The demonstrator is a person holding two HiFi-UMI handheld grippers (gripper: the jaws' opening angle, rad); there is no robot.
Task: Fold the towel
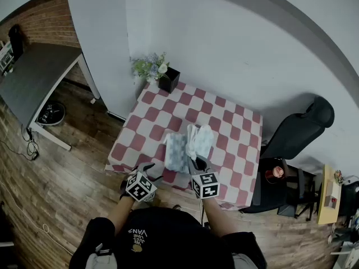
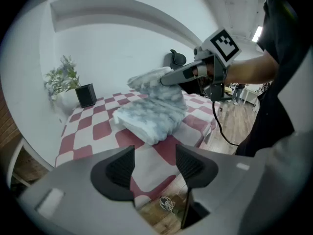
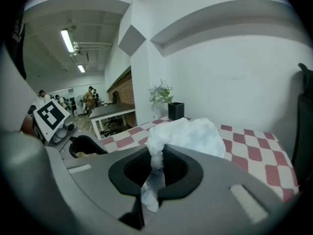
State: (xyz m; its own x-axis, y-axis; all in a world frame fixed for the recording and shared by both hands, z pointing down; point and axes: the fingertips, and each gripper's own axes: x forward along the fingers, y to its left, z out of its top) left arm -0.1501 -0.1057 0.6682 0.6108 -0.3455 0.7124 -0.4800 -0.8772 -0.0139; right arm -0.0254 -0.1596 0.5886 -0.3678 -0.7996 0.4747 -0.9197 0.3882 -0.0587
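A pale blue-and-white towel [image 1: 180, 145] lies partly folded near the front of the red-and-white checked table [image 1: 224, 122]. My right gripper [image 3: 155, 168] is shut on a bunched edge of the towel [image 3: 188, 135] and holds that part raised above the rest. In the left gripper view the right gripper [image 2: 172, 77] holds the lifted flap over the towel [image 2: 151, 114]. My left gripper [image 2: 154, 161] is open with nothing between its jaws, hanging over the table's front edge just short of the towel. Seen from the head, the left gripper [image 1: 150, 171] and the right gripper [image 1: 197, 165] flank the towel's near end.
A potted plant in a black pot [image 1: 161, 73] stands at the table's far left corner. A black chair [image 1: 297, 129] and a small stool [image 1: 275, 174] sit to the right. A grey desk [image 1: 33, 77] stands far left on the wood floor.
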